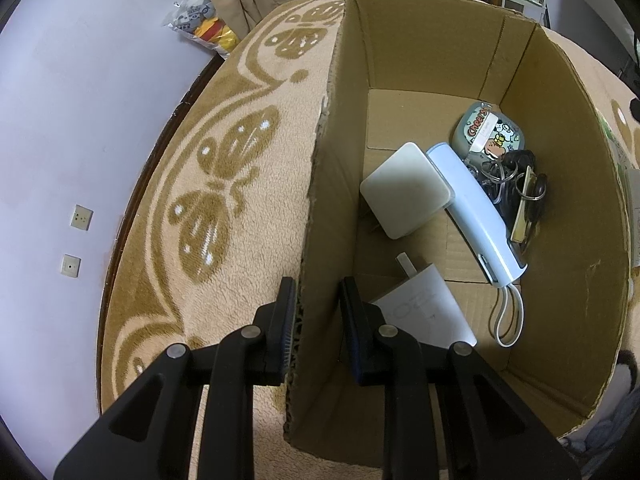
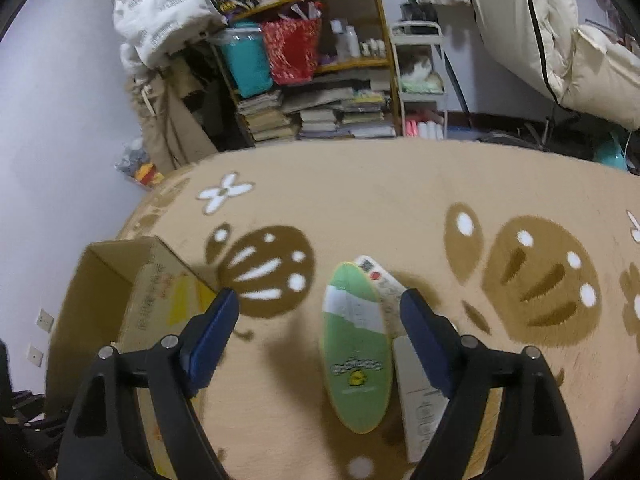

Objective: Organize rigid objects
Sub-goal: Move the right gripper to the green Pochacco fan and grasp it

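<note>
A beige rug [image 2: 360,200] with brown butterfly patterns covers the floor, with a crowded bookshelf [image 2: 312,80] and hanging coats against the far wall. And there's the cardboard box [image 1: 560,184], open-topped, sitting on the rug, and the left gripper [image 1: 316,308] straddles its near-left wall: one finger outside touching the cardboard, the other inside with a visible gap, so the jaws are partly spread around the wall rather than squeezing it tight. Down in the box, a white square adapter [image 1: 406,190] lies in the middle, just beside a pale blue power bank [image 1: 476,212] with a white loop cord at its near end; a cartoon-printed case [image 1: 488,130] sits in the far right corner, a tangle of keys [image 1: 516,178] next to it, and a white charger block [image 1: 426,308] lies nearest, close by the inner finger. Over on the right side, the right gripper [image 2: 320,312] hangs above the rug with its jaws spread wide, holding nothing. Between its fingers lies a green oval case [image 2: 354,344], flat on the rug, and two white remotes [image 2: 384,284] are tucked just beside it on the right, near the right finger. The box shows at the left of that view.
</note>
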{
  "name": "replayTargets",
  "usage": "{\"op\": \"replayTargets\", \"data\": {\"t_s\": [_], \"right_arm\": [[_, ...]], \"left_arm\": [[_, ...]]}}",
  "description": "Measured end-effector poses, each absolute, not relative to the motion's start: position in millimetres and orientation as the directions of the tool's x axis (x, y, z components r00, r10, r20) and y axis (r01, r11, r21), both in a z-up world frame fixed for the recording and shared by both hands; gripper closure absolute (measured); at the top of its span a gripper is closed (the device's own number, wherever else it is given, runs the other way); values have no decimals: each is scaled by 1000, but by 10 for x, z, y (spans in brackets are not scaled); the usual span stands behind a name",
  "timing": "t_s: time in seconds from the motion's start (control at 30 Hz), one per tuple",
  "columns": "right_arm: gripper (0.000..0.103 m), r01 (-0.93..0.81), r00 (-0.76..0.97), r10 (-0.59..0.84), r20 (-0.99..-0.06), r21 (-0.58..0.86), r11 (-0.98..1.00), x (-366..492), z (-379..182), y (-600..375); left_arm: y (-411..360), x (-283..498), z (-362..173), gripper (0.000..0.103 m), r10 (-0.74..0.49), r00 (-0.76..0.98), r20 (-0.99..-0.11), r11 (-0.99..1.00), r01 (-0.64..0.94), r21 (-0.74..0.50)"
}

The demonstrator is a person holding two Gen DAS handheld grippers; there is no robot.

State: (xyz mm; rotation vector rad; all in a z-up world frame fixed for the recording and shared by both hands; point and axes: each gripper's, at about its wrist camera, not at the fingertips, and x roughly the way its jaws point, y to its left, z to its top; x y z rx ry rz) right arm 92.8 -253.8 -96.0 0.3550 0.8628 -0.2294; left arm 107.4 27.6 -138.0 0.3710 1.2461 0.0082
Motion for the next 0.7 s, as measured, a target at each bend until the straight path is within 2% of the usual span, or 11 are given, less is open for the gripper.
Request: {"op": "replayTargets", "data": {"t_s": [0.33, 0.7], "right_arm": [[16, 353, 575, 122, -809, 380, 855, 1033, -1314, -2868], [16, 348, 543, 166, -823, 401, 847, 1135, -1434, -2847]], "left_arm": [[273, 1079, -1379, 81, 204, 324, -924, 942, 193, 275], [281, 1073, -1382, 81, 206, 325, -923, 940, 195, 279]]}}
